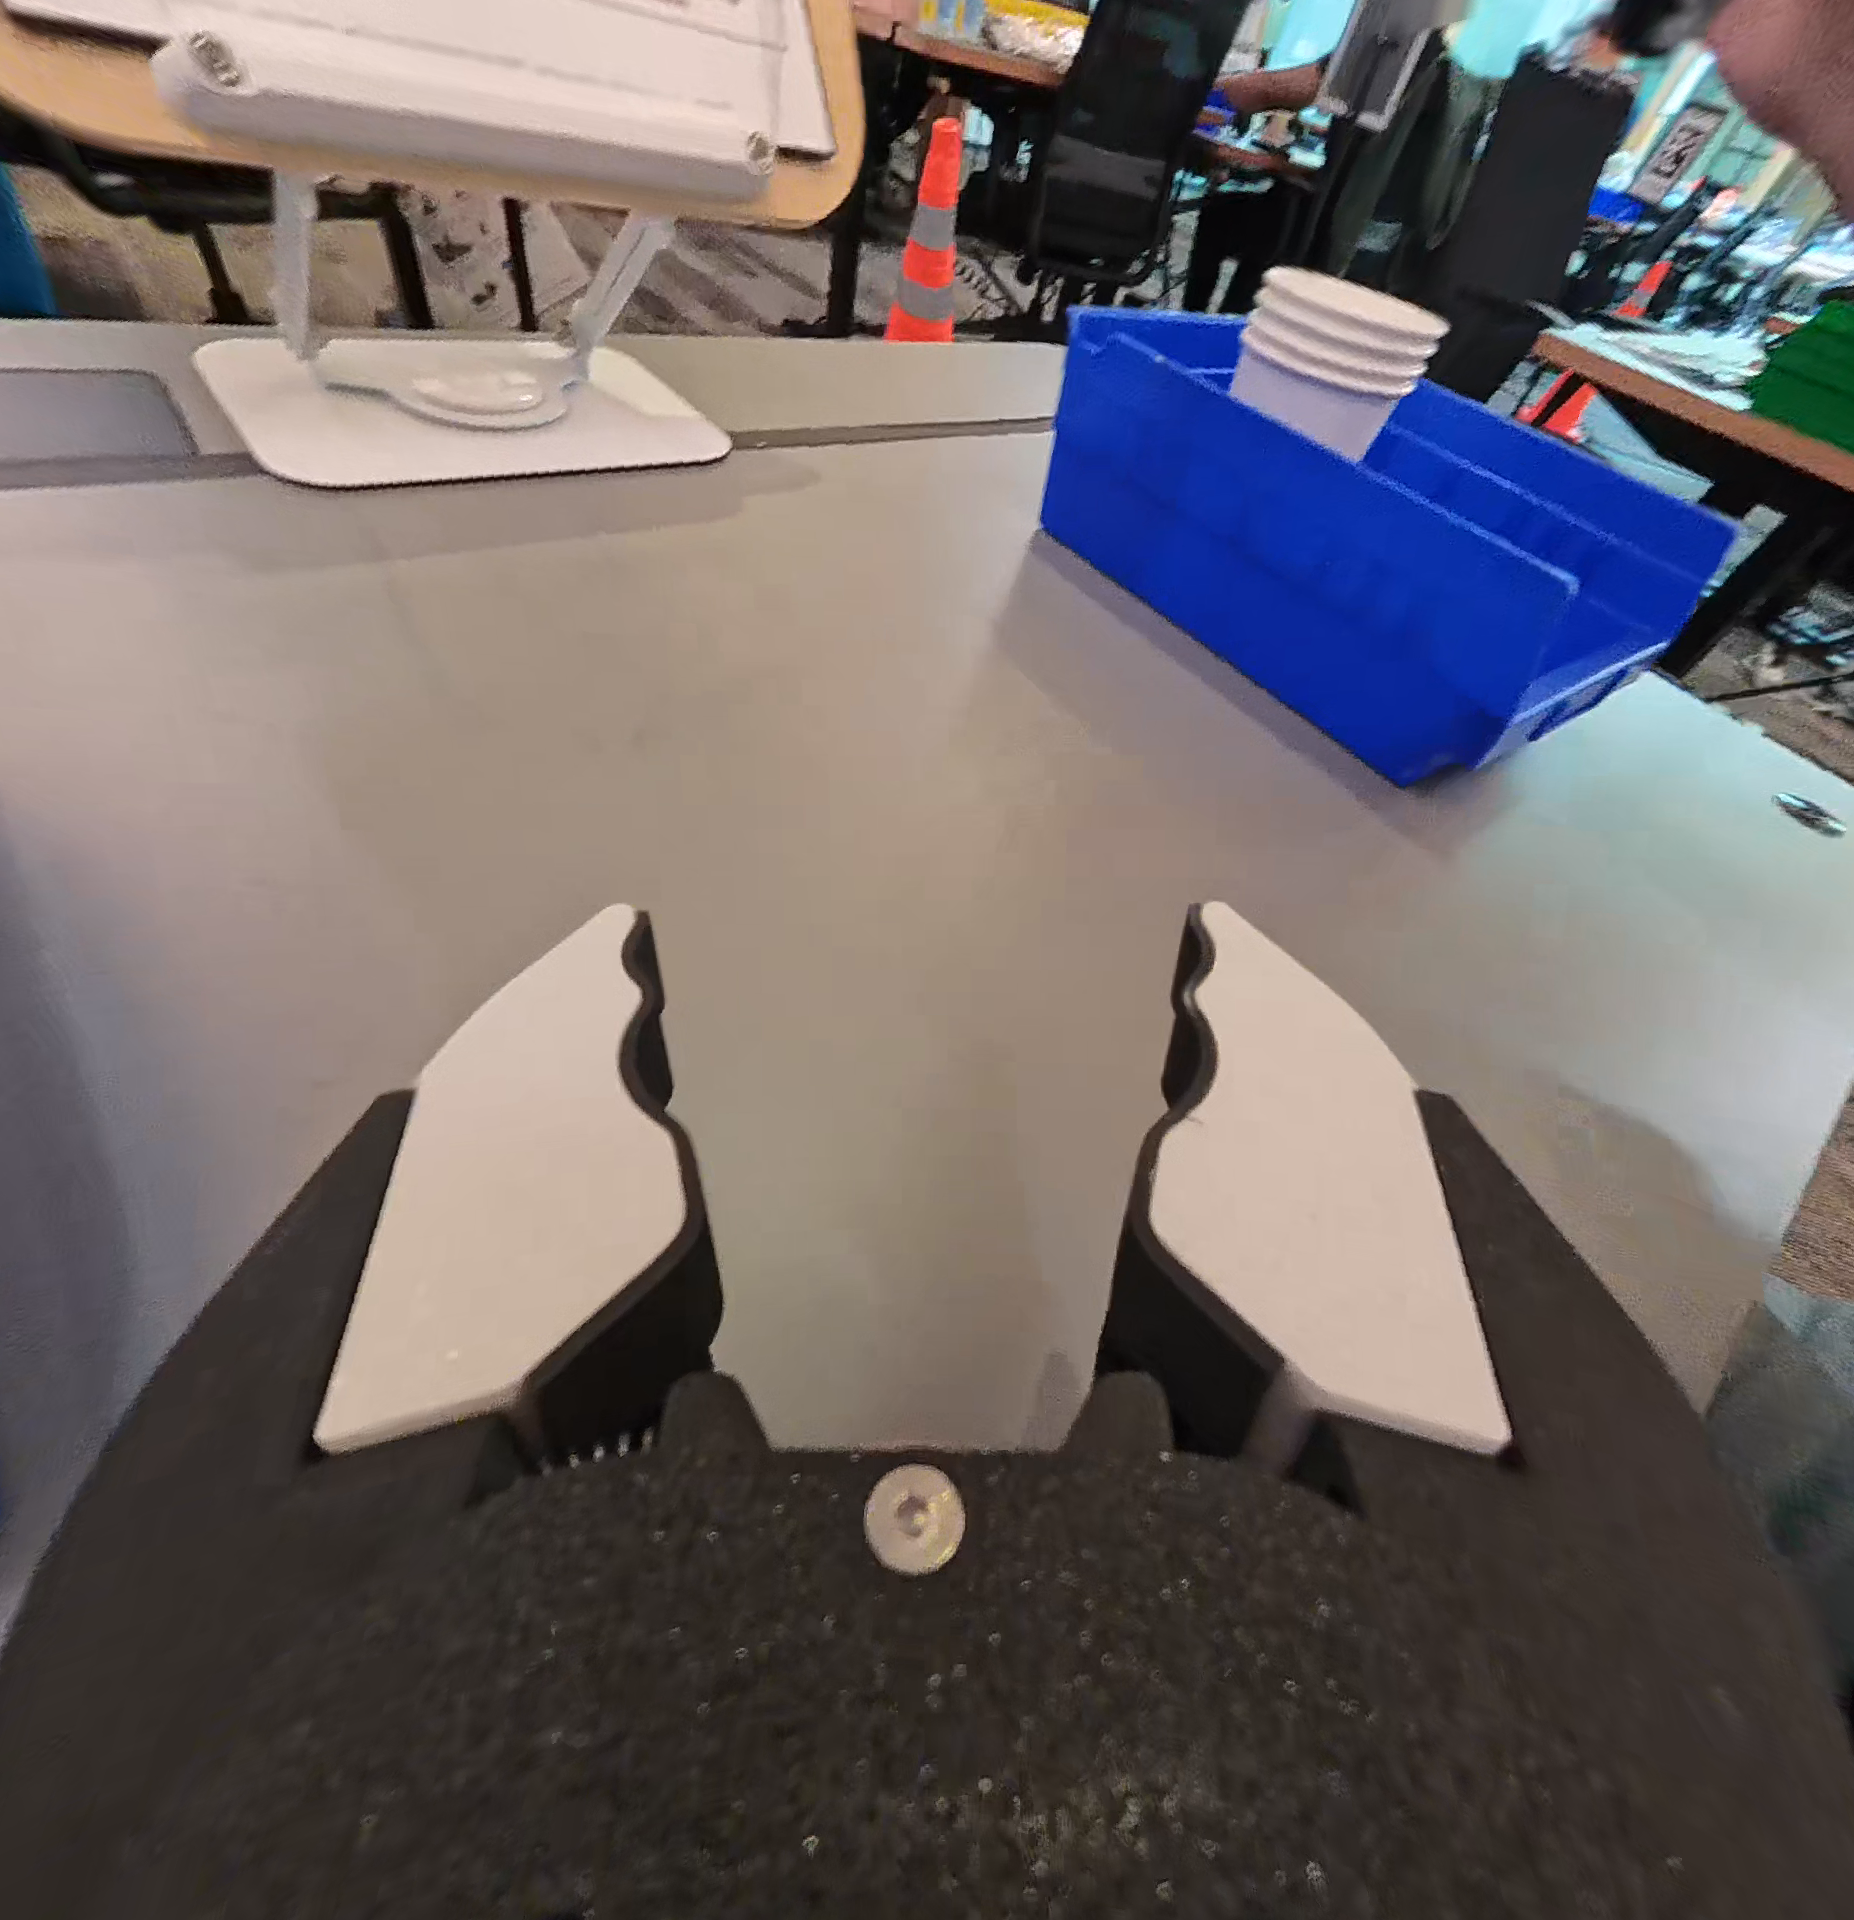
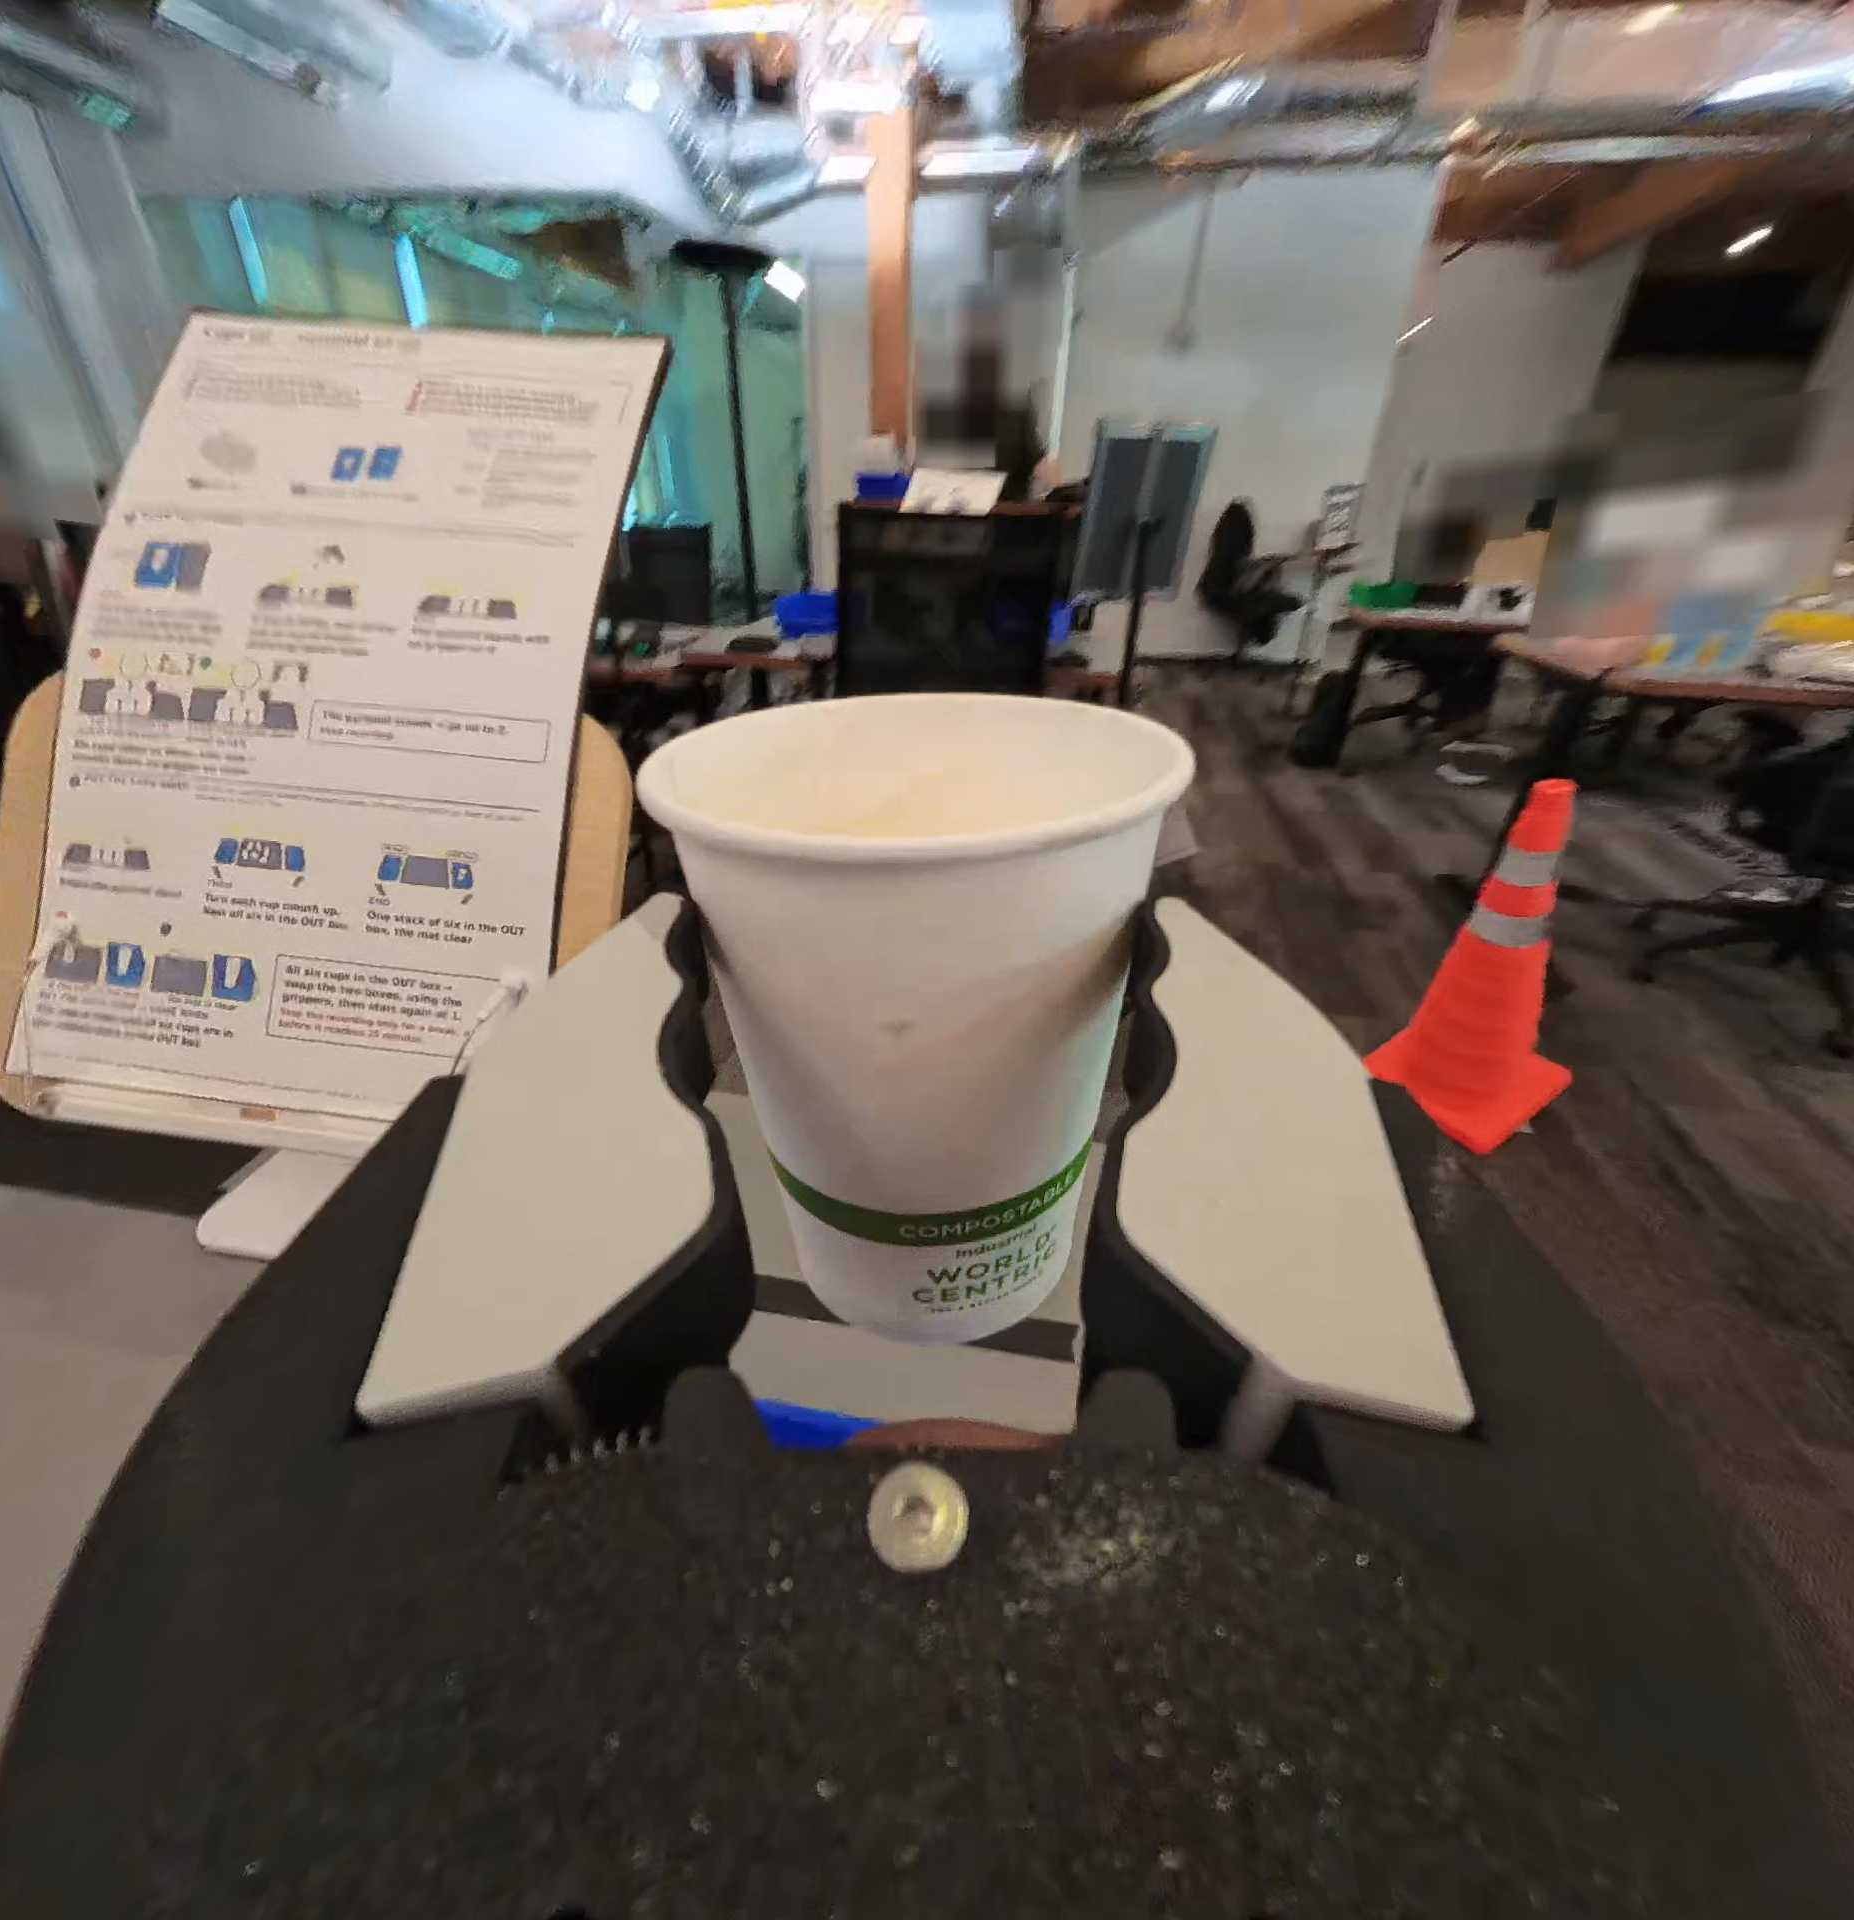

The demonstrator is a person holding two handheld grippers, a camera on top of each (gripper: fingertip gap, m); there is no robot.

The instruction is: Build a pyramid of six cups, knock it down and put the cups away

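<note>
In the left wrist view my left gripper is open and empty, low over the grey table. A stack of several nested white paper cups stands mouth up in a blue bin at the far right of the table. In the right wrist view my right gripper is shut on a white paper cup with a green band. It holds the cup upright, mouth up, lifted above the table. A bit of blue shows below the cup.
A white stand holds an instruction sheet at the table's back left. Orange traffic cones stand on the floor beyond. The table's right edge drops to carpet. Desks, chairs and people are in the background.
</note>
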